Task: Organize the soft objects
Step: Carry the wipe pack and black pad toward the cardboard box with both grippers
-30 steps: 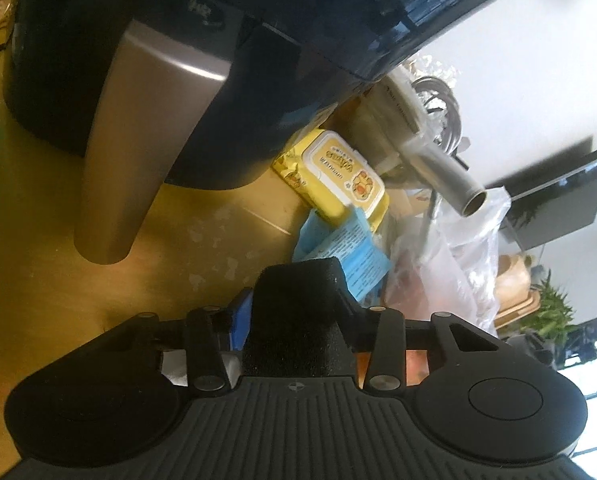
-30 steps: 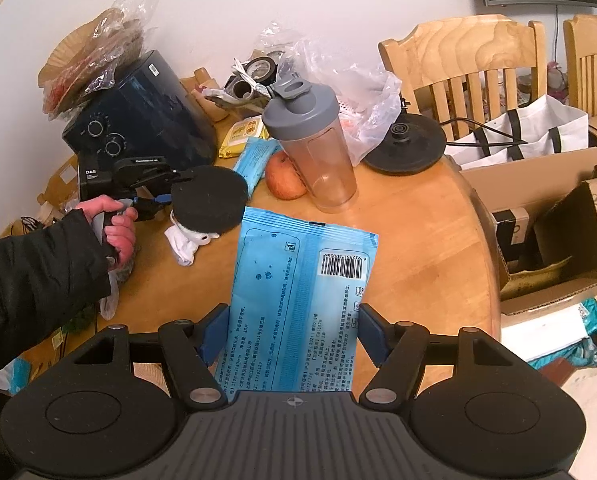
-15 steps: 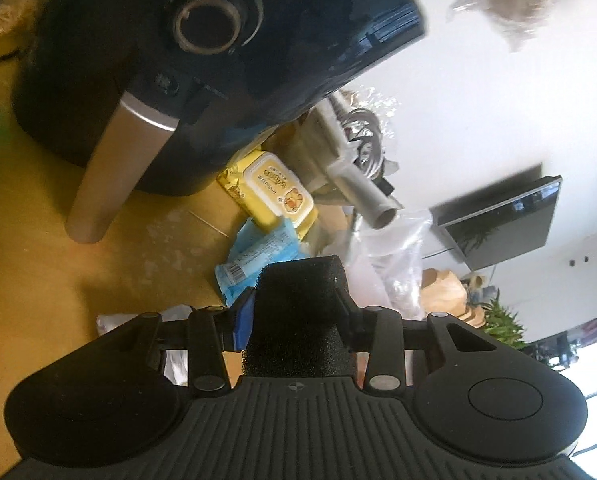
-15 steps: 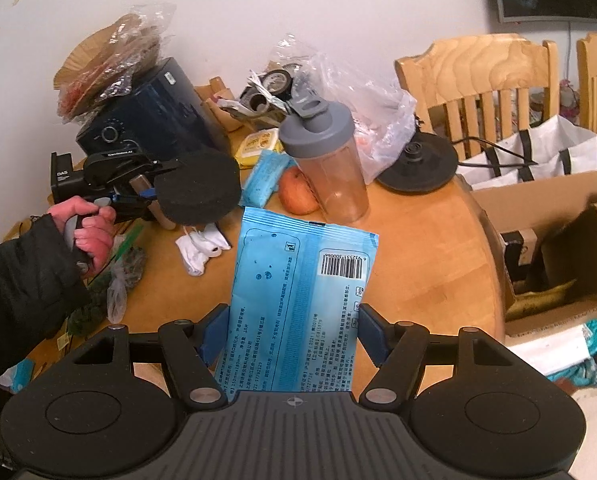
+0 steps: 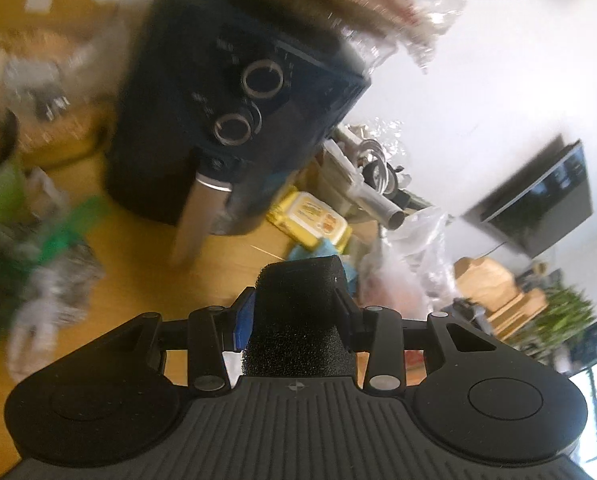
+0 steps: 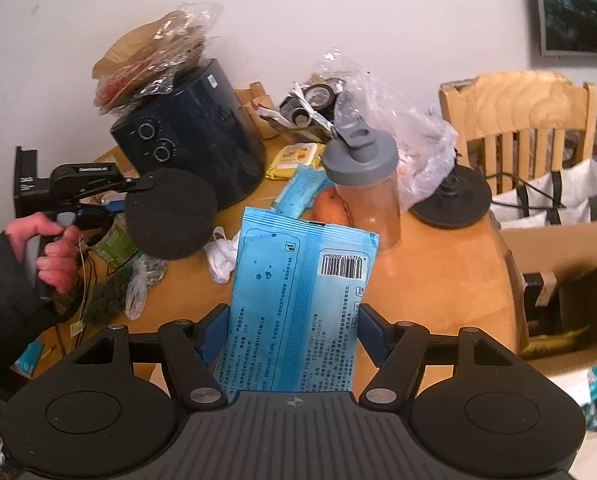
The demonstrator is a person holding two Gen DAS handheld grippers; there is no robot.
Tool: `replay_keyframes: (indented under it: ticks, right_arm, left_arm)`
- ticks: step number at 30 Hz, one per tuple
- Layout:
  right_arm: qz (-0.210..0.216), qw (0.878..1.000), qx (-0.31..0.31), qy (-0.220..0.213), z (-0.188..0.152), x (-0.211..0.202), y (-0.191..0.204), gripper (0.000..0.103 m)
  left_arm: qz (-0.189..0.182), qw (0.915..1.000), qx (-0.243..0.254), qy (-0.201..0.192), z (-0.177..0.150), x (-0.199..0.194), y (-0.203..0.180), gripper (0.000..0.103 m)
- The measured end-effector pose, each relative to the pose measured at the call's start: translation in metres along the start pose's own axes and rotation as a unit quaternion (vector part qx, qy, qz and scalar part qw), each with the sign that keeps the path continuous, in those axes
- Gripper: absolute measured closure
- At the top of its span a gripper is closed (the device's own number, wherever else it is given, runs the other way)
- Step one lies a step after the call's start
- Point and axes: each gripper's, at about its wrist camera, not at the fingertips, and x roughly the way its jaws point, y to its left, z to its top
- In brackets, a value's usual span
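- The left hand-held gripper [image 5: 298, 300] pinches a black foam sponge disc [image 6: 170, 214] by its flat faces. The jaws are drawn in against the foam, and the disc hangs in the air in front of the dark blue air fryer [image 6: 190, 140], clear of the table [image 6: 438, 280].
- The foam looks light and open-celled. It should give under the pads and spring back, so a hold across the middle of the faces seems safer than one near the rim, where it could fold and slip out.
- The right hand-held gripper [image 6: 294, 328] clamps a light blue wet-wipe pack [image 6: 298, 292] by its two long edges. The pack stands up out of the jaws, to the right of the air fryer and nearer the camera.
- The pack's film looks smooth and probably slippery, with soft contents that sag. Gripping low across its width, as here, likely keeps it from bending over.
- Beyond the pack, right of the air fryer, stand a shaker bottle [image 6: 362, 184] and a yellow wipes packet [image 6: 294, 160].
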Motion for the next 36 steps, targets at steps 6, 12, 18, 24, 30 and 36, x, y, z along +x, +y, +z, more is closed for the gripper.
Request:
replay_keyframes:
  ticks: [6, 12, 18, 24, 30, 36]
  right_arm:
    - [-0.006, 0.999, -0.044, 0.004, 0.013, -0.001, 0.014, 0.033]
    - [-0.014, 0.995, -0.101, 0.017, 0.023, 0.0, 0.03, 0.033]
    - [-0.009, 0.986, -0.168, 0.021, 0.027, -0.007, 0.049, 0.033]
    - [0.004, 0.97, -0.24, 0.028, 0.025, -0.016, 0.07, 0.033]
    - [0.022, 0.953, -0.298, 0.041, 0.016, -0.024, 0.087, 0.033]
    - [0.076, 0.942, -0.318, 0.073, 0.006, -0.031, 0.099, 0.033]
  left_arm:
    - [0.076, 0.9945, 0.069, -0.018, -0.01, -0.038, -0.022, 0.063]
    - [0.135, 0.9816, 0.132, -0.028, -0.024, -0.075, -0.039, 0.063]
    - [0.162, 0.9678, 0.189, -0.038, -0.044, -0.115, -0.054, 0.063]
    - [0.17, 0.9571, 0.232, -0.035, -0.066, -0.141, -0.066, 0.063]
    - [0.166, 0.9492, 0.265, -0.038, -0.083, -0.17, -0.077, 0.063]
    - [0.151, 0.9372, 0.312, -0.037, -0.107, -0.195, -0.092, 0.063]
